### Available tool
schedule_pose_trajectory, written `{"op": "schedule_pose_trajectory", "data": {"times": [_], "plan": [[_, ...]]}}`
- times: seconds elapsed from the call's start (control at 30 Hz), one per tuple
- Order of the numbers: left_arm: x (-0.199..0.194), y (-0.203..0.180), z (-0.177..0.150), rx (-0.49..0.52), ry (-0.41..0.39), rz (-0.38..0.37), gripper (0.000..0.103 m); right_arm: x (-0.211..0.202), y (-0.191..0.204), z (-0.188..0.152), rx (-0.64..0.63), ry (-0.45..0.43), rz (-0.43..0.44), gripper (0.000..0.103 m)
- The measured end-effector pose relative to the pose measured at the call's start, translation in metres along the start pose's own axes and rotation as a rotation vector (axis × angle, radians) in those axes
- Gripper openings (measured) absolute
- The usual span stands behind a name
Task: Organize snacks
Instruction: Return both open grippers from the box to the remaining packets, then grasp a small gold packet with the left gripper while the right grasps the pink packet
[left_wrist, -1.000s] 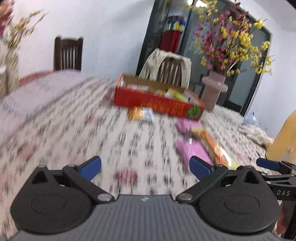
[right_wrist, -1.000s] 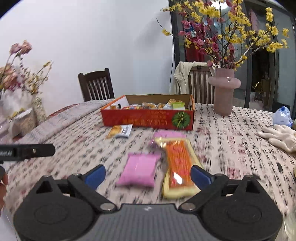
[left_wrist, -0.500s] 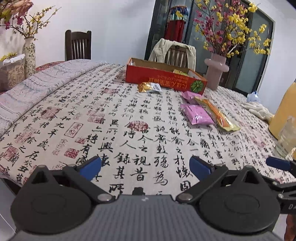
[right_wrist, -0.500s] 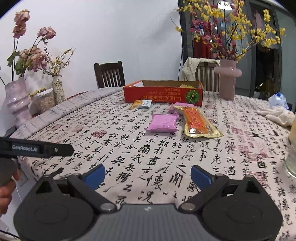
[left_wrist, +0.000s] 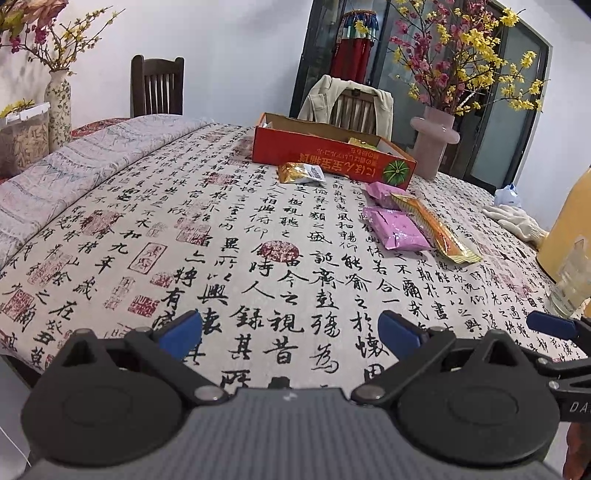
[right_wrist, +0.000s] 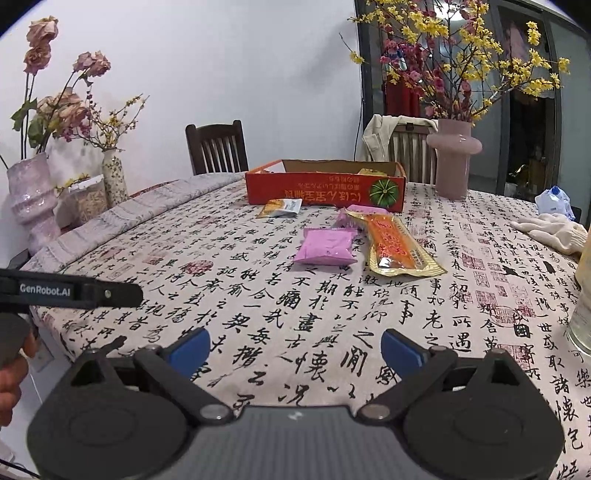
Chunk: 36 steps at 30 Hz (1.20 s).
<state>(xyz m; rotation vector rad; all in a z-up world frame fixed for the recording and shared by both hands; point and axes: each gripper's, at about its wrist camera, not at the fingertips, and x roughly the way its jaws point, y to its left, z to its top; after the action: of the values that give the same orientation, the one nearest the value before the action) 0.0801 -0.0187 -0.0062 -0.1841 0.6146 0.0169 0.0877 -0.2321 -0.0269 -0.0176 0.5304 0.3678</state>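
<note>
Both the left gripper (left_wrist: 290, 330) and right gripper (right_wrist: 295, 345), spread and empty, are pulling back to the near table edge, leaving the pink packet (right_wrist: 327, 250), orange packet (right_wrist: 397, 246) and yellow packet (right_wrist: 282, 206) lying outside the red box (right_wrist: 325, 189), so sorting is not yet advancing.

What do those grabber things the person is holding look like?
Each is black plastic. The left gripper and right gripper both have two blue fingertips on black linkage bars with silver pivot pins, round black housings, and a ribbed grey body. White "GenRobot.AI" lettering marks the left one's side.
</note>
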Motion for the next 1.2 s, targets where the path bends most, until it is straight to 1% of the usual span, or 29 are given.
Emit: {"op": "schedule_pose_trajectory", "data": {"times": [0.33, 0.6, 0.7, 0.77, 0.9, 1.0, 1.07, 1.17, 1.2], "plan": [[0.006, -0.001, 0.009, 0.012, -0.007, -0.011, 0.103, 0.014, -0.002, 0.018, -0.015, -0.017, -0.005, 0.099], [0.039, -0.001, 0.031, 0.044, 0.003, 0.002, 0.103, 0.048, -0.008, 0.038, -0.027, -0.004, -0.005, 0.098], [0.052, -0.001, 0.042, 0.051, 0.003, 0.002, 0.103, 0.067, -0.013, 0.047, -0.027, 0.022, 0.009, 0.095], [0.062, -0.001, 0.048, 0.053, 0.007, 0.001, 0.103, 0.081, -0.015, 0.053, -0.036, 0.042, 0.016, 0.089], [0.082, 0.001, 0.059, 0.059, 0.024, -0.001, 0.103, 0.111, -0.020, 0.069, -0.046, 0.065, 0.019, 0.087], [0.096, 0.004, 0.068, 0.071, 0.029, -0.003, 0.103, 0.136, -0.025, 0.081, -0.033, 0.084, 0.024, 0.083], [0.105, 0.006, 0.073, 0.078, 0.035, 0.002, 0.103, 0.152, -0.028, 0.087, -0.024, 0.099, 0.025, 0.078], [0.121, 0.008, 0.083, 0.103, 0.042, -0.002, 0.103, 0.182, -0.037, 0.098, 0.012, 0.137, 0.030, 0.073], [0.125, 0.008, 0.087, 0.112, 0.041, -0.003, 0.103, 0.190, -0.038, 0.100, 0.018, 0.147, 0.028, 0.073]]}}
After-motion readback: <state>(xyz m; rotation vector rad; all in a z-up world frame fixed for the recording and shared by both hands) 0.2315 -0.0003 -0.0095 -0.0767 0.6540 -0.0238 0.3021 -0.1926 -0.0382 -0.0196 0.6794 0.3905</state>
